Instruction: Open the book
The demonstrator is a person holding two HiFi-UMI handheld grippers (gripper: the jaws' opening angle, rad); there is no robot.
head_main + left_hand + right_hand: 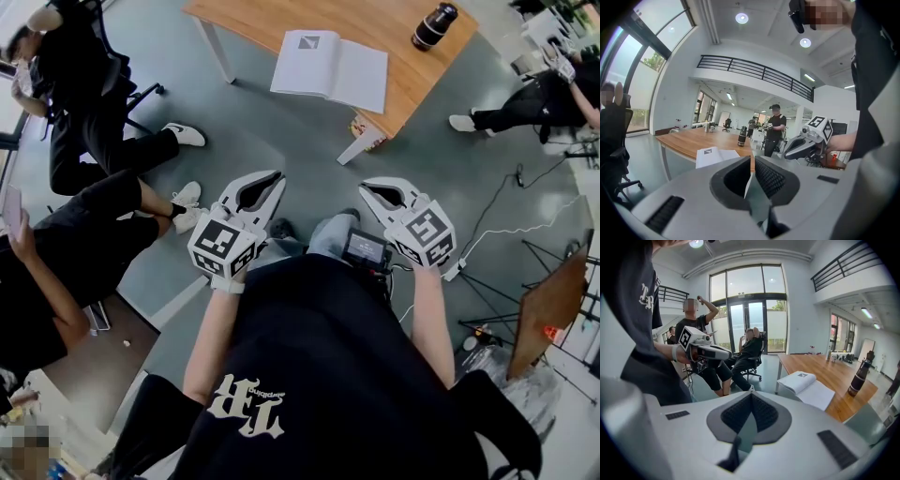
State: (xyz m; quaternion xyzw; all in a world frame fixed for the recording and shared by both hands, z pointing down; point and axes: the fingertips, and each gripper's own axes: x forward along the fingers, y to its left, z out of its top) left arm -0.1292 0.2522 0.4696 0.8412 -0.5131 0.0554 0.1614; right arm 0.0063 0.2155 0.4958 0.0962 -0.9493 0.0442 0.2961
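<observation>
white paperback book point(328, 67) lies already spread open, pages up, on the light wooden table point(375, 23), along its near edge, close to the corner over the white leg. judging by that, the task looks done or nearly so

risks from here:
- book sits right at the near edge, so a shove from closed jaws would likely slide it off onto the floor
- pages look thin; a hard pinch or a drag across them could crease or tear one
- left half looks thicker and bowed up, so it may flop back shut if bumped

left gripper point(277, 178) and right gripper point(367, 187) are both pressed together with nothing between the pads, held in front of the body and well apart from the table. neither can take a page without spreading first

around:
- black cylindrical bottle point(433, 25) stands near the table's far right edge, apart from the book; a wide right-hand sweep could tip it
- seated people in black point(94, 141) to the left, feet out on the grey floor beside the path
- white cable point(511, 232) trails on the floor at right, a trip hazard
- floor straight ahead to the table looks free
</observation>
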